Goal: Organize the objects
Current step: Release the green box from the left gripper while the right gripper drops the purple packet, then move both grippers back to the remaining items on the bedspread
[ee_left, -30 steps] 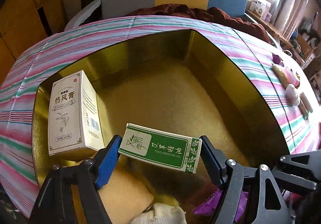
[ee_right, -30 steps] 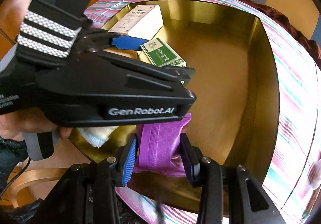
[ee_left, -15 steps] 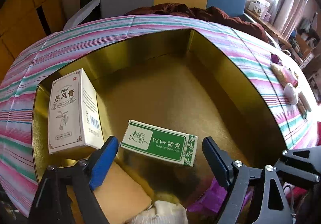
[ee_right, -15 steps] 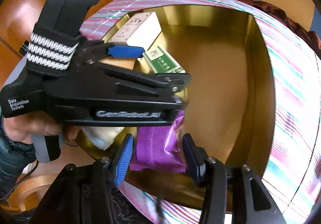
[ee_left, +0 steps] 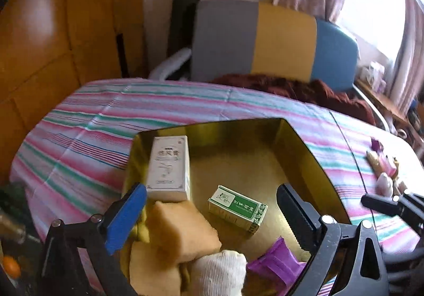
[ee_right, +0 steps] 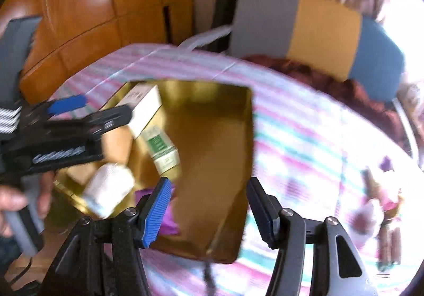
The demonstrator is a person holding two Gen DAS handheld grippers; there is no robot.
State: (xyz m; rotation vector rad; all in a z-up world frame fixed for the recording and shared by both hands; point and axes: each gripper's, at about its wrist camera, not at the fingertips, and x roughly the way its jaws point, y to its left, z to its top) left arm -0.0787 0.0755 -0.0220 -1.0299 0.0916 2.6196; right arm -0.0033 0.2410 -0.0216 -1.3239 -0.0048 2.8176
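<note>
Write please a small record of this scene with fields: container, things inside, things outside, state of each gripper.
container: gold tray on striped tablecloth
inside: white box, green box, yellow sponge, white roll, purple packet
outside: small items on the cloth, too blurred to name
left gripper: jaws opening, nothing between them, green box lies free below
right gripper: jaws opening, nothing held

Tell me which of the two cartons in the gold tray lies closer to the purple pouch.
The green-labelled carton, lying mid-tray just beyond the purple pouch. The white carton sits against the gold tray's left wall.
</note>
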